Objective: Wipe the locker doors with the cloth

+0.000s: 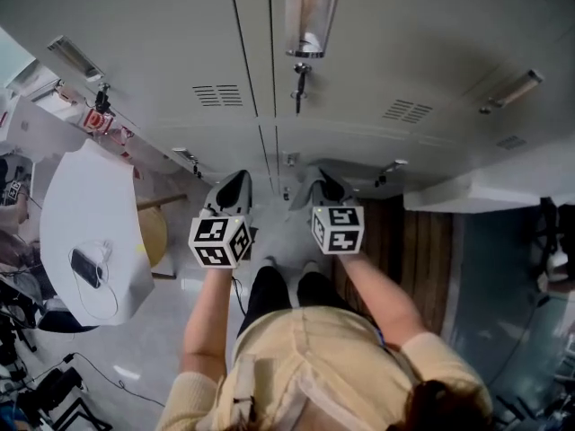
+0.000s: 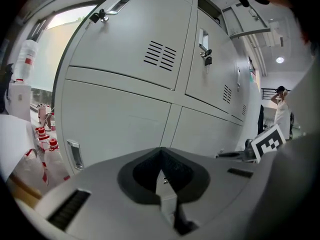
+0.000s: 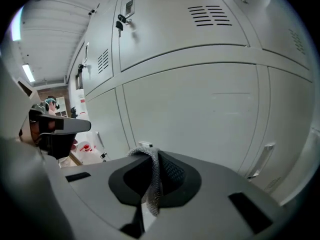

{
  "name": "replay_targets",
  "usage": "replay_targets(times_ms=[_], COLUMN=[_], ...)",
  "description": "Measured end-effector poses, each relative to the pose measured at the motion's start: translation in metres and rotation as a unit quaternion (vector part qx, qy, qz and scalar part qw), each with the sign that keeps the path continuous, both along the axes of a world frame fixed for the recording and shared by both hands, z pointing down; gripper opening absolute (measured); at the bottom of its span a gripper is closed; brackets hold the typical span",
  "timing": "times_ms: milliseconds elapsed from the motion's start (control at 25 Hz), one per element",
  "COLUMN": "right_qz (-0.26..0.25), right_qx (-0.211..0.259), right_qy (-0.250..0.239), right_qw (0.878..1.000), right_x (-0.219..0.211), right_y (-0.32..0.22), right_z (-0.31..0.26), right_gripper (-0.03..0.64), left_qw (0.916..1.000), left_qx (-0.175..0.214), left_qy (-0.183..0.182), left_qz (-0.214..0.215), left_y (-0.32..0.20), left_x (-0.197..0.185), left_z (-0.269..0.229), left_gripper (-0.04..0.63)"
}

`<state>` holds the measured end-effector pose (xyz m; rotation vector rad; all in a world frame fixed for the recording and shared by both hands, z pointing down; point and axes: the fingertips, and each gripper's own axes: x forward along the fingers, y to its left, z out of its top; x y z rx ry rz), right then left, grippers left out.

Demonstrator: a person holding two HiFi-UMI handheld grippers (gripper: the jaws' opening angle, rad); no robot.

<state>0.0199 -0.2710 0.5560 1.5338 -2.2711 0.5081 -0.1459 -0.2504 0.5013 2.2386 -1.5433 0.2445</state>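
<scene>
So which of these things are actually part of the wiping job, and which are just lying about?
For the job: cloth, clamped in the right gripper; locker doors.
Just lying about: white table; small dark device on it; key hanging in a locker lock.

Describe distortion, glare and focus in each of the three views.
Head view: steep wide angle makes the locker doors converge; the shiny door fitting glares. Left gripper view: fisheye bowing, black corners, washed-out window, left tongs soft. Right gripper view: same bowing; the cloth in the right tongs shows crisp weave.
</scene>
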Motion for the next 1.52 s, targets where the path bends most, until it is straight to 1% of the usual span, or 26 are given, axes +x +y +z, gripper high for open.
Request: replay_targets(times_ms=[200,360,640,760,880,1000,1240,1520], right_qz=[-0.018,-0.019,-0.014,-0.012,-0.006,0.005,0.043,0.097], right_qx=[-0.012,-0.017,-0.024,-0.029,-0.026,-0.024,-0.023,-0.031], right_qy=[0.000,0.006,0.013,0.008,0.022,0.026,0.029,0.042], right_qw=[1.000,1.000,1.000,0.999,0.999,0.999,0.998,0.994], right_x=[-0.029,-0.043,-0.055,-0.055,-0.043,-0.028,0.015,0.077], right_y=[-0.003,-0.010,-0.029,-0.032,-0.035,-0.038,-0.040,-0.037], right_z=[0.013,0.027,0.042,0.041,0.049,0.050,0.050,0.057], right_gripper=[0.006,0.006,0.006,0.006,0.006,0.006,0.006,0.006], left_qw=[0.9997,0.9992,0.9990,0.9987,0.9985,0.9981,0.9982,0.9977], left_qx=[-0.009,-0.017,-0.020,-0.016,-0.010,-0.007,-0.011,-0.015], left_qy=[-0.014,-0.006,-0.007,-0.020,-0.038,-0.050,-0.058,-0.058], left_qz=[-0.020,-0.036,-0.040,-0.043,-0.039,-0.035,-0.007,0.032], left_y=[0.011,0.018,0.017,0.011,0.005,-0.001,-0.009,-0.021], left_x=[-0.019,-0.029,-0.034,-0.034,-0.032,-0.028,-0.003,0.039], left_z=[0.013,0.023,0.036,0.039,0.041,0.044,0.052,0.058], left_gripper=[-0.012,-0.012,-0.012,-0.012,-0.012,-0.012,-0.012,-0.012])
